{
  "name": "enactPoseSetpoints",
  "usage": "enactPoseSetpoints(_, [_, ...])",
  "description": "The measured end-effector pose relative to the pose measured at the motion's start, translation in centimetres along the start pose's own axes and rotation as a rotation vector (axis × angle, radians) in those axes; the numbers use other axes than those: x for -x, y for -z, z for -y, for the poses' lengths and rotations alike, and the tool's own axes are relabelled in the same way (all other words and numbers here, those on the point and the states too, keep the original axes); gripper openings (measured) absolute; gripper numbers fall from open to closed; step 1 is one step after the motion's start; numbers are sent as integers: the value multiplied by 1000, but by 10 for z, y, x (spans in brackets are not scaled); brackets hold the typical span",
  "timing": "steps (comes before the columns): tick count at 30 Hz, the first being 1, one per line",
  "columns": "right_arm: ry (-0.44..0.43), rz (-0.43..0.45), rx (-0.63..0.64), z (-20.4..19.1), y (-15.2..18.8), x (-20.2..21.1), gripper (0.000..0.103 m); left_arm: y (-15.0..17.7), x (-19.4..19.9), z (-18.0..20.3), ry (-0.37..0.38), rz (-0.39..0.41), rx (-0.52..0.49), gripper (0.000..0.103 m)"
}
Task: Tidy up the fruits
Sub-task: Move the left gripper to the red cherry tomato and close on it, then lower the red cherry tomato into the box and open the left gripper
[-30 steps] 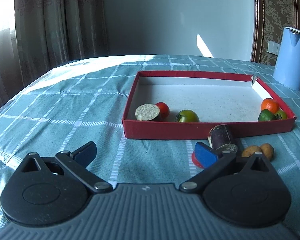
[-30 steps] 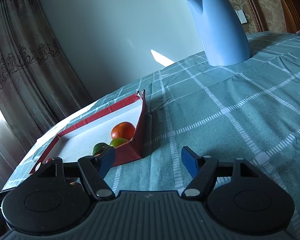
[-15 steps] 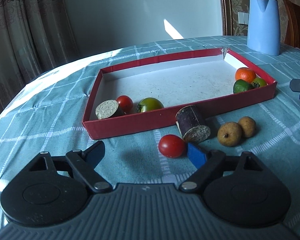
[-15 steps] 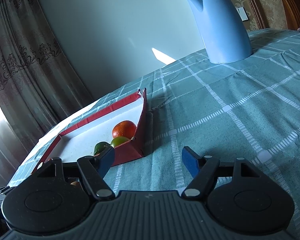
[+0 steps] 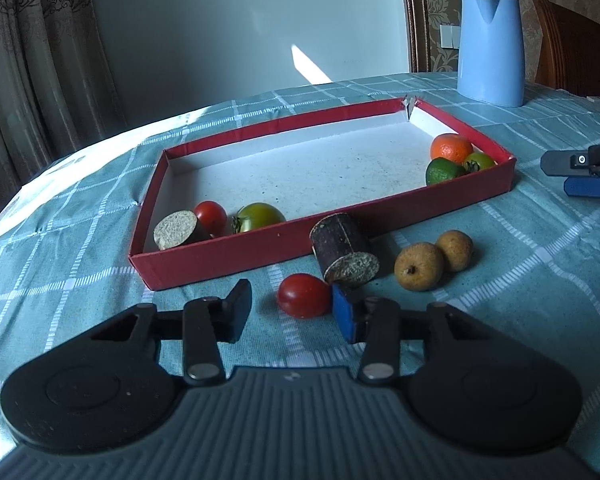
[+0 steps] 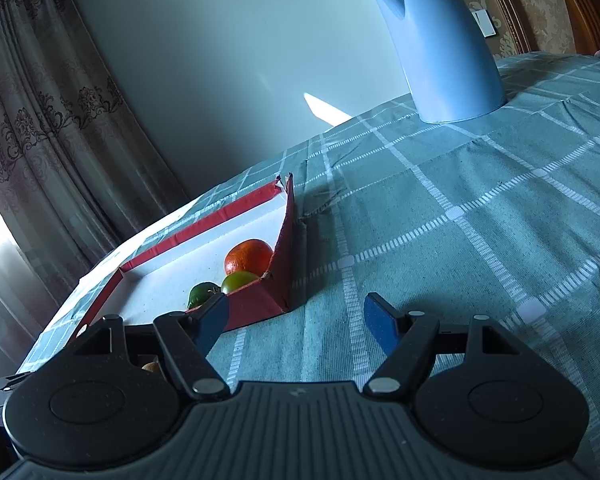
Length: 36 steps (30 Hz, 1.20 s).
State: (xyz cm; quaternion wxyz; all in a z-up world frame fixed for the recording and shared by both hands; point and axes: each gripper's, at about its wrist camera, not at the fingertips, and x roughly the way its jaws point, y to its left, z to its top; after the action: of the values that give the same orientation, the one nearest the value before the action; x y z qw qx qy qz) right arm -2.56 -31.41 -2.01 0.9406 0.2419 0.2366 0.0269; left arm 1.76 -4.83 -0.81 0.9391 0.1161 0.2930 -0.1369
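A red tray (image 5: 260,258) holds a cut sugarcane piece (image 5: 176,230), a red tomato (image 5: 211,216), a green tomato (image 5: 260,216), an orange (image 5: 451,147) and two green fruits (image 5: 444,171). On the cloth in front lie a red tomato (image 5: 304,295), a dark sugarcane piece (image 5: 344,254) and two brown pears (image 5: 420,266). My left gripper (image 5: 290,312) is open with the loose tomato between its fingers. My right gripper (image 6: 296,322) is open and empty beside the tray's right corner (image 6: 280,280); it shows in the left wrist view (image 5: 584,172).
A blue kettle (image 5: 490,46) stands at the back right on the checked tablecloth (image 5: 540,280). A wooden chair (image 5: 576,52) is behind it. Curtains (image 5: 40,60) hang at the left.
My left gripper has moved in toward the loose tomato and its fingers have narrowed around it. The right gripper has hardly moved.
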Motion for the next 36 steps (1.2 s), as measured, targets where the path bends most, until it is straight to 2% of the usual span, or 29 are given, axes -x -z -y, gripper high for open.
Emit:
enactPoseSetpoints(4, [0, 0, -4, 1, 0, 0, 75, 1, 2, 3, 0, 3, -9, 27])
enactPoseSetpoints(13, [2, -3, -11, 2, 0, -1, 75, 2, 11, 4, -2, 30, 10, 25])
enactPoseSetpoints(17, [2, -3, -11, 2, 0, -1, 75, -2, 23, 5, -12, 70, 21, 25])
enactPoseSetpoints(25, [1, -4, -11, 2, 0, -1, 75, -35, 34, -10, -57, 189, 151, 25])
enactPoseSetpoints(31, [1, -7, -11, 1, -1, -1, 76, -53, 16, -8, -45, 225, 170, 25])
enactPoseSetpoints(33, [0, -7, -12, 1, -1, -2, 76, -56, 5, -5, -64, 208, 168, 25])
enactPoseSetpoints(36, [-1, -9, -11, 1, 0, -2, 76, -55, -15, -4, -45, 157, 176, 25])
